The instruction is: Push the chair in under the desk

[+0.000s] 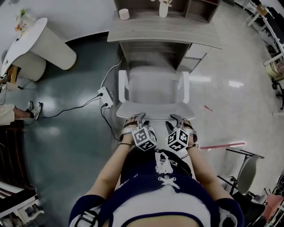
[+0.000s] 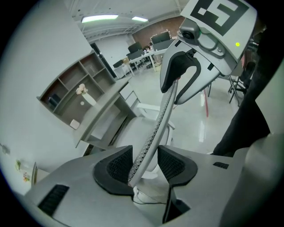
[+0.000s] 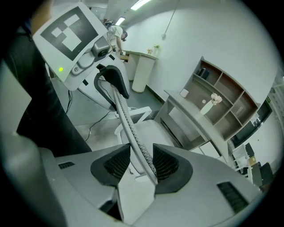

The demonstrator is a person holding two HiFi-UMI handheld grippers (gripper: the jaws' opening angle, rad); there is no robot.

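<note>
Progress: We are judging the push as under way but not finished. The chair point(image 1: 153, 86) is standing squarely in front of the opening under the surface point(image 1: 164, 33), with its seat front at about the mouth of that opening. The seat, both armrests and the back are all showing out in the open. What is remaining, as we are reading it, is a straight shove forward until the seat is tucked beneath.
Room: We are looking down into a bright hall with a glossy floor point(image 1: 230, 88), pale at the right and darker at the left. A white round-ended counter point(image 1: 40, 40) is standing well apart at the left.
Surface: It is grey, with drawers down its right side. It is carrying a shelf point(image 1: 199, 8) along its back, plus a white vase point(image 1: 163, 9) and a cup point(image 1: 124, 14). Its front strip is lying bare.
Chair back: Its thin mesh top edge is running across just in front of us, between us and the seat.
Left claw point(image 1: 134, 120): It is standing spread, straddling the back's top edge near the left end. The edge is leaning on one pad with a gap at the other, so it is not pinching.
Right claw point(image 1: 181, 121): It is spread likewise over the same edge near the right end, bearing on it rather than gripping it.
Small things: A power strip point(image 1: 105, 96) with its cable is lying on the floor just beside the chair's left side. A red stick point(image 1: 222, 145) is lying on the floor off to the right.
</note>
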